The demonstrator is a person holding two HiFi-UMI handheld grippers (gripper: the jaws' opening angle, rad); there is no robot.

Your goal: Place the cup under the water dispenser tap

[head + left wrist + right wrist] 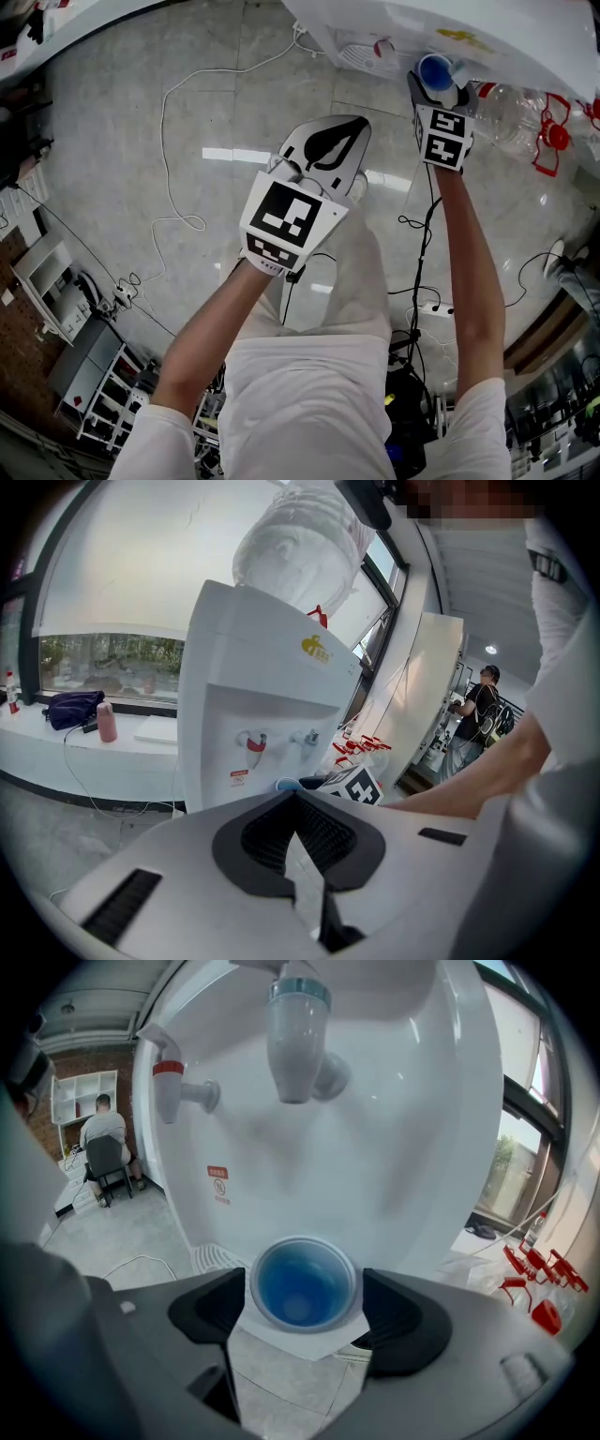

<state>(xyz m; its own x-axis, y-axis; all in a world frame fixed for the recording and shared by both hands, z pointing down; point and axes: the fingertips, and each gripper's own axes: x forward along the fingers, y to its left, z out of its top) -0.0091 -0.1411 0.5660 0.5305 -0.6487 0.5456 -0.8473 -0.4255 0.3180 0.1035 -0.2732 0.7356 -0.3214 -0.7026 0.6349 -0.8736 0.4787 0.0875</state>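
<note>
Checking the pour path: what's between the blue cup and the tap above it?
Nothing: the gap from cup up to tap is bare in the right gripper view.

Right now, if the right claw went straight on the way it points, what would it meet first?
The blue cup, standing between the open jaws of the right claw under the tap; probably next the dispenser's white front, though depth is unclear.
</note>
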